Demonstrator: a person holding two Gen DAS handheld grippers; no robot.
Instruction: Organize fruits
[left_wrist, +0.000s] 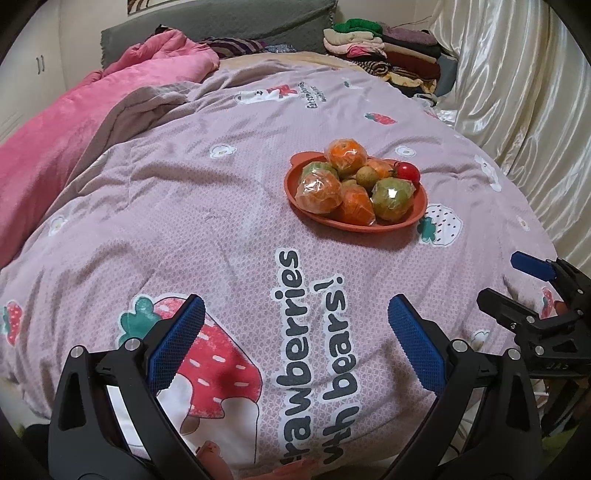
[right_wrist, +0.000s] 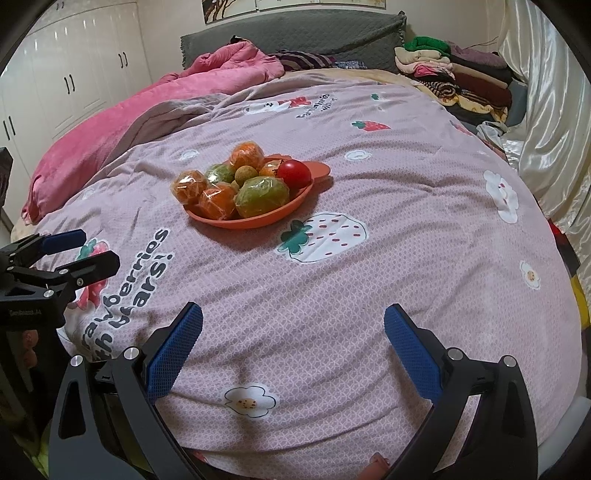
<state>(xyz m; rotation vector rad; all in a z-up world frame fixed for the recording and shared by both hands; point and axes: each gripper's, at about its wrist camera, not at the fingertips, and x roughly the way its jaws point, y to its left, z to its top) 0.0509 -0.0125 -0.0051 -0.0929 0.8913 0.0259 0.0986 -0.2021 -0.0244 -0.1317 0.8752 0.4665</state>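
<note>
An orange plate (left_wrist: 417, 218) sits on the pink bedspread, right of centre; it also shows in the right wrist view (right_wrist: 258, 221). It holds several plastic-wrapped oranges (left_wrist: 319, 192) (right_wrist: 218, 201), wrapped green fruits (left_wrist: 391, 197) (right_wrist: 262, 195), a small tan fruit (left_wrist: 367, 173) (right_wrist: 246, 172) and a red tomato (left_wrist: 408, 171) (right_wrist: 294, 173). My left gripper (left_wrist: 295, 314) is open and empty, well short of the plate. My right gripper (right_wrist: 293, 317) is open and empty, also short of the plate. Each gripper appears at the edge of the other's view: the right gripper (left_wrist: 517, 280) and the left gripper (right_wrist: 88, 251).
A pink blanket (left_wrist: 74, 125) lies bunched on the left of the bed. A pile of folded clothes (left_wrist: 391, 51) sits at the far right by a grey headboard (left_wrist: 221, 26). A shiny cream curtain (left_wrist: 517, 92) hangs along the right. White wardrobes (right_wrist: 74, 74) stand at the left.
</note>
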